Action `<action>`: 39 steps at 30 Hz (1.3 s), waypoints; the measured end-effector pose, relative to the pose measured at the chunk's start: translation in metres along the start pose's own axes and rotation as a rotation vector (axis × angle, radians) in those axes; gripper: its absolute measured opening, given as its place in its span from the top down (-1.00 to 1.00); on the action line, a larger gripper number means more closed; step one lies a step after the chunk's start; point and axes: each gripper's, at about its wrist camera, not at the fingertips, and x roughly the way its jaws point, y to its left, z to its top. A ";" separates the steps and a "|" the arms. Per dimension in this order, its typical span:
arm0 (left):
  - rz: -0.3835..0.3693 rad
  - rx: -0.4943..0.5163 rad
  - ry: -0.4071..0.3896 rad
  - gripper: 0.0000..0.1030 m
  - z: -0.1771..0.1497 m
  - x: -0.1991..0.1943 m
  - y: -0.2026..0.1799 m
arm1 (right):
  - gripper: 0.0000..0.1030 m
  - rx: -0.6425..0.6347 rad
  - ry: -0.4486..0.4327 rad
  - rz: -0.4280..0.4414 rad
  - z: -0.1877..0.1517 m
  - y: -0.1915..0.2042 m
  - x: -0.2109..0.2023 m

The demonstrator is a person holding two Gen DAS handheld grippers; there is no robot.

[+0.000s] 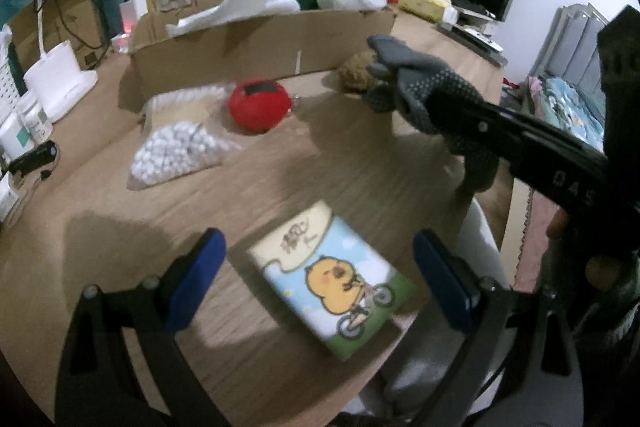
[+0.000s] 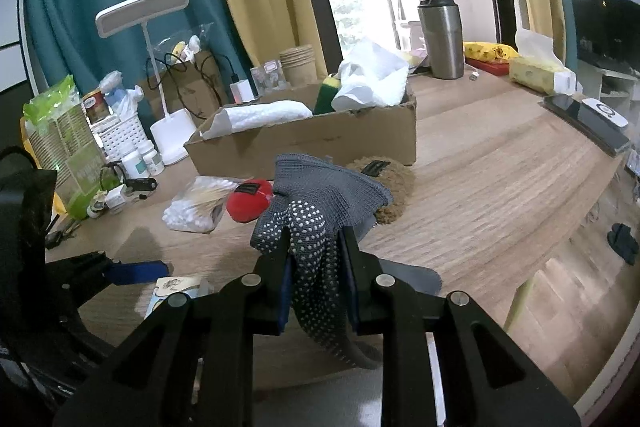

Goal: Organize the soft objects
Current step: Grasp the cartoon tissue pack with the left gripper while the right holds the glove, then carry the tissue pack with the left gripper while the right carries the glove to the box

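honestly the risky bit is the glove (image 2: 316,223): the right hand-held gripper (image 2: 316,267) pinches it only across the middle, so the loose cuff and fingers dangle and could snag the box (image 2: 304,143) edge or slip out on the way over. it hangs above the desk (image 2: 480,195), near the red plush (image 2: 248,205). that gripper tilts gently down toward the box. the left hand-held gripper (image 1: 320,279) is wide open, angled steeply down, straddling the tissue pack (image 1: 332,275) without touching it, and could clip it.
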 end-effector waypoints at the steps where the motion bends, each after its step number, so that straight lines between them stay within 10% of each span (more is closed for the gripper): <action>1: -0.002 0.012 0.003 -0.62 0.000 0.000 -0.002 | 0.55 0.002 0.000 -0.001 0.000 0.000 0.000; 11: -0.019 0.022 -0.013 -0.18 0.000 -0.003 -0.001 | 0.55 0.001 0.002 -0.003 0.000 0.001 0.003; 39: -0.027 0.001 -0.243 -0.16 0.036 -0.062 0.018 | 0.55 -0.045 -0.090 -0.004 0.031 0.021 -0.028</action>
